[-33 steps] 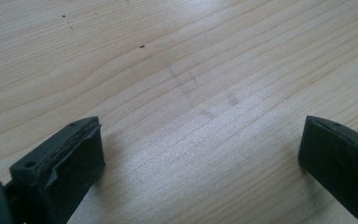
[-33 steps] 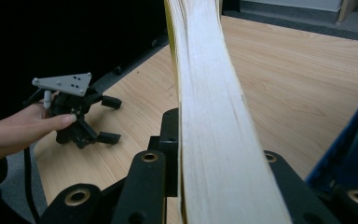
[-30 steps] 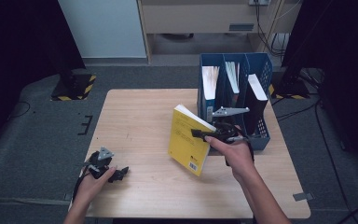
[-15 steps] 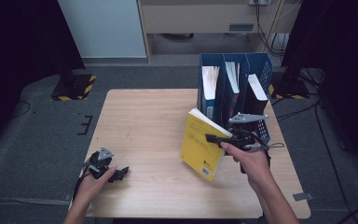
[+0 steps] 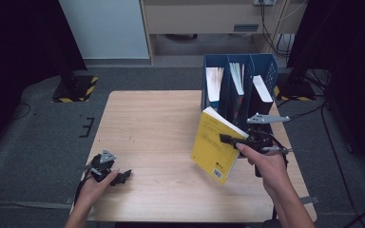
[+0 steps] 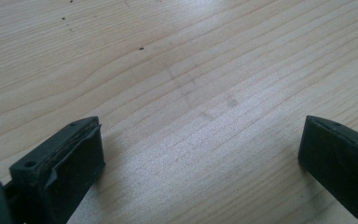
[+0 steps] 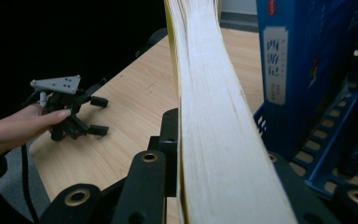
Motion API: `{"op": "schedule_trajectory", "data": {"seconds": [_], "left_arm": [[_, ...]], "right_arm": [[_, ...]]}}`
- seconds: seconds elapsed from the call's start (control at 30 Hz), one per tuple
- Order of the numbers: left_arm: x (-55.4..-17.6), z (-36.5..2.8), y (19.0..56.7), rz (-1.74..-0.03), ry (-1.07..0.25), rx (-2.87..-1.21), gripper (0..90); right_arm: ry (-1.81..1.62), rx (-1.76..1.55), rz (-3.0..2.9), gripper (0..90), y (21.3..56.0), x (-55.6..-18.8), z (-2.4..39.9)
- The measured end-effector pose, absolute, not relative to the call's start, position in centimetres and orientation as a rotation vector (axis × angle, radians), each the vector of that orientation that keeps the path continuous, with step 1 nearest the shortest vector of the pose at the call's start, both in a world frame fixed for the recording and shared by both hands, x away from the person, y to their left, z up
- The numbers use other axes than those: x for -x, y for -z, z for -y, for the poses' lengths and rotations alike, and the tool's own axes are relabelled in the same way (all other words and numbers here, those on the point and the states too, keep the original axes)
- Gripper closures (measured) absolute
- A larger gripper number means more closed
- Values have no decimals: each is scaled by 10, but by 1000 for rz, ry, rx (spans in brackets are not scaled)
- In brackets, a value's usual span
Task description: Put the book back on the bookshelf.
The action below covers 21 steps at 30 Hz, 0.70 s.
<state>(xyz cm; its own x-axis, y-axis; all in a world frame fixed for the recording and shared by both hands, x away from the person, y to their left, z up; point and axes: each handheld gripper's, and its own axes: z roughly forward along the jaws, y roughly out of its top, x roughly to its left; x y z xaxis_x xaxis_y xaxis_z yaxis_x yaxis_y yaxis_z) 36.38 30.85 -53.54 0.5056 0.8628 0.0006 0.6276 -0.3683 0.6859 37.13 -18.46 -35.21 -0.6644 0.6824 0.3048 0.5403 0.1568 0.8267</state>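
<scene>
The right tool (image 5: pixel 230 139) pinches a yellow book (image 5: pixel 214 146). Its jaws press on both sides of the book, as the right gripper view shows close up with the white page edges (image 7: pixel 214 121) running between them. The book is off the tabletop (image 5: pixel 157 123), held up on a tilt, just in front of the blue rack (image 5: pixel 261 71). The rack stands at the far right of the tabletop and has slots. Other books already stand in them, one with a blue cover (image 7: pixel 279 65) right beside the held book.

The left tool (image 5: pixel 116 176) sits low at the near left corner, well apart from the book. Its jaws are spread wide with nothing between them, and only bare wood lies under them.

So the picking up looks done: the book is in the grip and close to the rack. What is left, I think, is to stand it straight, slide it into a free slot and let go.
</scene>
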Motion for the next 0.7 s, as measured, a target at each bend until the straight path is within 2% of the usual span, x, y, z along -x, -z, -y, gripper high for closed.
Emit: {"op": "schedule_trajectory", "data": {"seconds": [0.7], "left_arm": [[-364, -309, 535, -1211, -483, -2121, 0]], "right_arm": [[-1550, -1271, -2138, 748, 305, -371, 235]]}}
